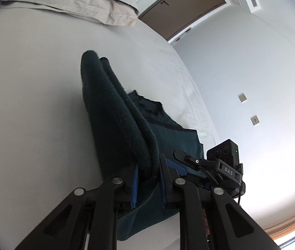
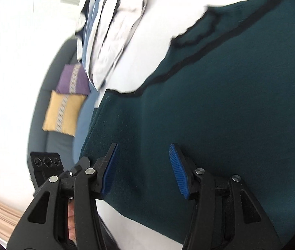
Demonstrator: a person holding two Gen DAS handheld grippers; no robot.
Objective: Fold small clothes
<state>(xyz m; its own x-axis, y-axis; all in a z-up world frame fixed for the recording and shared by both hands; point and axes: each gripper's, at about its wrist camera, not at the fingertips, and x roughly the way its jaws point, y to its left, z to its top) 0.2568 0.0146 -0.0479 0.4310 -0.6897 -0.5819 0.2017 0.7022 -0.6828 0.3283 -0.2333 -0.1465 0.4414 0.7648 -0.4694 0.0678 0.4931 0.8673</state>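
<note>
A dark green knit garment (image 1: 110, 108) lies on the white bed sheet (image 1: 33, 83). One thick folded edge is lifted off the sheet, and my left gripper (image 1: 148, 166) is shut on it, its blue pads pressing the fold from both sides. In the right wrist view the same garment (image 2: 230, 104) spreads flat, with a black-trimmed edge running across it. My right gripper (image 2: 144, 152) hovers just over this cloth, open, its blue pads (image 2: 178, 166) well apart with nothing pinched between them. The right gripper's black housing (image 1: 223, 152) shows beside the left one.
Folded beige clothes (image 1: 64, 0) lie at the far end of the bed, and a white and blue folded pile (image 2: 116, 31) beside the garment. A purple cushion (image 2: 72, 81) and a yellow cushion (image 2: 62, 112) rest on a blue-grey sofa. A brown door (image 1: 180, 6) stands beyond the bed.
</note>
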